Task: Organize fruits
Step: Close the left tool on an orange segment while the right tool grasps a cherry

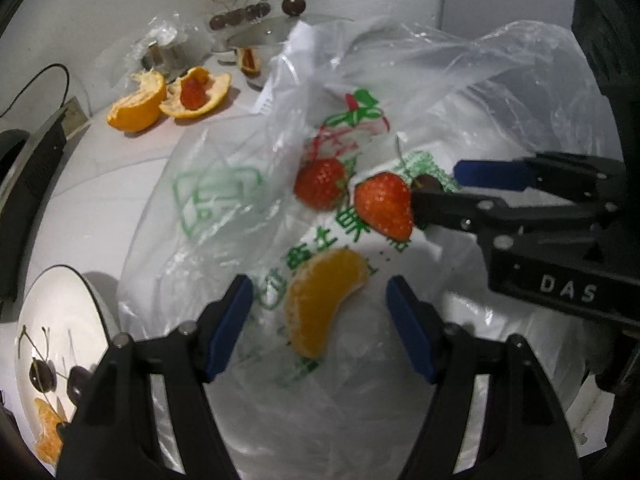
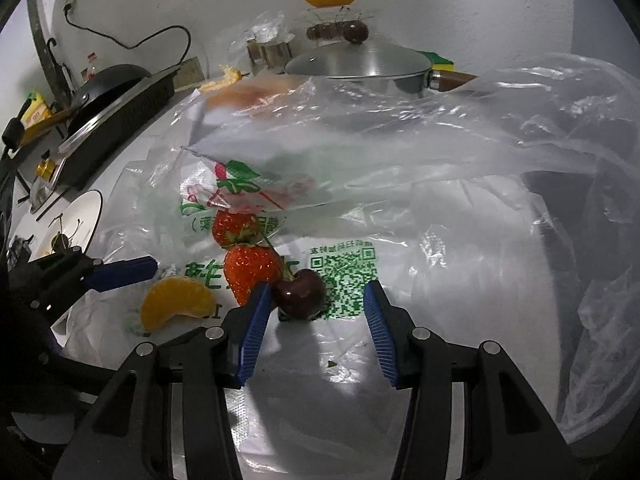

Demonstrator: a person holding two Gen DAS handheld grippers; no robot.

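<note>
Crinkled clear plastic bag (image 2: 400, 184) carries glossy cherry (image 2: 298, 298), seeded strawberry (image 2: 250, 270), crescent orange segment (image 1: 320, 300). Left gripper (image 1: 320, 326) and right gripper (image 2: 316, 330) gape, unclenched, straddling segment and cherry. Rear strawberry (image 2: 230, 226) half veiled.

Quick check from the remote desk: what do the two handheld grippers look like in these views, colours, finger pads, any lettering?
Both match: the left gripper and right gripper have black, angular linkage fingers with silver pivot pins and blue pads. The right's pads are visibly ribbed. White letters DAS mark the right gripper's body in the left wrist view. No cables or sleeves show.
</note>
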